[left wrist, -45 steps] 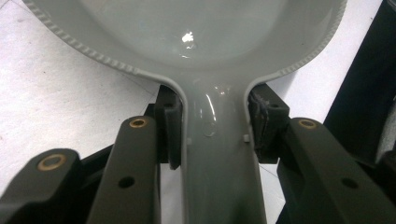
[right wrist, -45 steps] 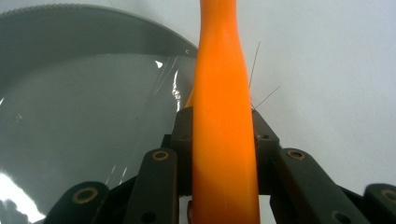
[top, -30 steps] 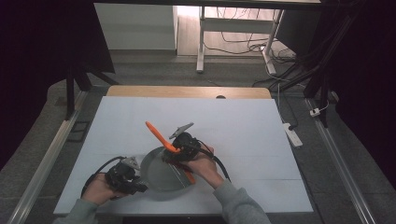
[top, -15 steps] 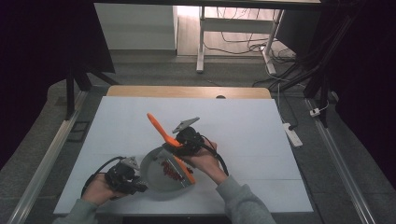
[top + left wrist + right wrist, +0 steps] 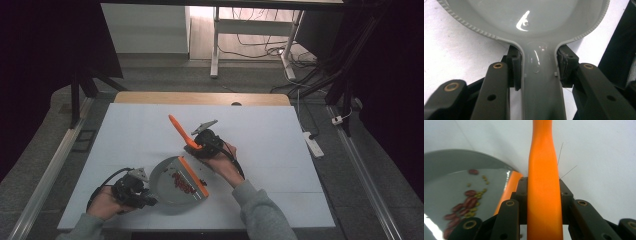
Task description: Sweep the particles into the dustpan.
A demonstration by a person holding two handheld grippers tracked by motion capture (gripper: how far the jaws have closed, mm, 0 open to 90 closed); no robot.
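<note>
A grey dustpan (image 5: 167, 186) with an orange front lip (image 5: 192, 176) lies on the white table near the front edge. Red and greenish beans (image 5: 179, 181) sit inside it. My left gripper (image 5: 134, 189) is shut on the pan's grey handle (image 5: 540, 87), one pad on each side. My right gripper (image 5: 202, 141) is beyond the lip, shut on an orange brush handle (image 5: 179, 129) that points up and away to the left. In the right gripper view the orange handle (image 5: 544, 195) runs between the jaws, with the pan (image 5: 454, 170) and its beans (image 5: 465, 203) at the left.
The white table sheet (image 5: 260, 130) stretches away past the pan, with a wooden edge (image 5: 200, 98) at the far side. A white power strip (image 5: 312, 142) lies off the right edge. Metal rails (image 5: 50, 170) flank the table.
My right gripper has carried the orange handle away from the pan, farther up the table and slightly right, uncovering the orange lip. The left gripper and the pan have stayed put.
</note>
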